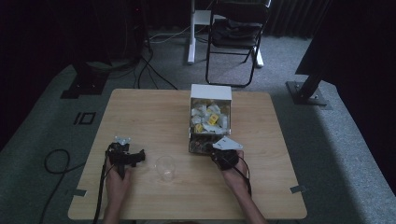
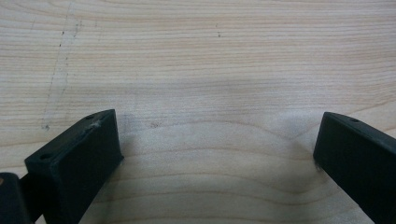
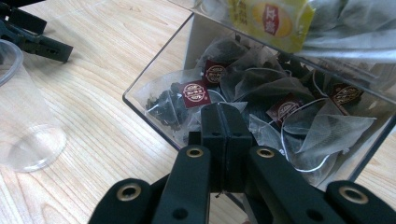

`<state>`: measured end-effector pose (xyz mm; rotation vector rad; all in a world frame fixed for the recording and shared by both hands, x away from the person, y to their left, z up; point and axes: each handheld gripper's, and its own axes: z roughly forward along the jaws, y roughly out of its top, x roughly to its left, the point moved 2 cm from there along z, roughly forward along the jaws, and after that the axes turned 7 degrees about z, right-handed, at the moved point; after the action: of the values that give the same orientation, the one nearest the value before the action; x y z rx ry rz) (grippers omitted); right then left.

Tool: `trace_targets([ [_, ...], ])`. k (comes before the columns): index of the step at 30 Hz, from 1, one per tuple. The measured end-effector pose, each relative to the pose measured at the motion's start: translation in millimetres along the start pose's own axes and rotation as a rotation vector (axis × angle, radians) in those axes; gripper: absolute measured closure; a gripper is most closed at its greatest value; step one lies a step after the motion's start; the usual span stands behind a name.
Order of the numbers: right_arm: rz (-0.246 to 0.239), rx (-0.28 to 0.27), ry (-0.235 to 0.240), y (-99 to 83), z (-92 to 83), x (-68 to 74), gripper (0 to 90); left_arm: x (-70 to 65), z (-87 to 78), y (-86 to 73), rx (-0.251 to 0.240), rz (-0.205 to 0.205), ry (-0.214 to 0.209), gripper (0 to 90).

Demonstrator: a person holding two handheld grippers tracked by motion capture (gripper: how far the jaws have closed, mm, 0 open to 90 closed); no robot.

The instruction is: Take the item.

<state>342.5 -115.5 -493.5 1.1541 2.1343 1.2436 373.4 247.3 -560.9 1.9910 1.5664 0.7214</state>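
Between the right gripper (image 3: 223, 135) jaws nothing can be made out: in the right gripper view they stand pressed flat together, tips at the open front of the clear tea-bag box (image 3: 154, 114), and whether a string or a tag is pinched between them I cannot tell. Just beyond the tips, toward twelve o'clock, lie the pyramid tea bags (image 3: 299, 126) with dark red tags, heaped in the lower tray; the nearest tagged bag (image 3: 180, 100) sits at about eleven o'clock from the jaws. Above them a second tier holds a yellow-labelled sachet (image 3: 275, 18). In my judgement the coming move turns on this: the bags lie straight ahead of and slightly below the shut jaws, so the jaws would have to part before they could close on one.

In the high view the box runs lengthwise from twelve to six o'clock on the desk (image 1: 140, 116), its open end facing the person, and the right gripper (image 1: 225, 156) is right at that end, clearly the nearer of the two. A clear plastic cup (image 1: 165, 168) stands at nine o'clock from it, upright and apparently empty. Farther toward nine o'clock the left gripper (image 1: 135, 157) rests low on the desk, its jaws spread wide over bare wood with nothing between them
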Motion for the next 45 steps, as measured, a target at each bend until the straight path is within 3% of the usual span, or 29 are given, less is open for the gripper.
trace_targets([
  [29,-0.005,-0.078,0.003,16.8,-21.2,-2.2,90.0,0.0,0.0,0.0,0.000,0.000,0.000,1.2],
  [45,-0.017,-0.083,0.008,21.8,-25.9,-0.1,90.0,0.0,0.0,0.0,0.000,0.000,0.000,1.2],
])
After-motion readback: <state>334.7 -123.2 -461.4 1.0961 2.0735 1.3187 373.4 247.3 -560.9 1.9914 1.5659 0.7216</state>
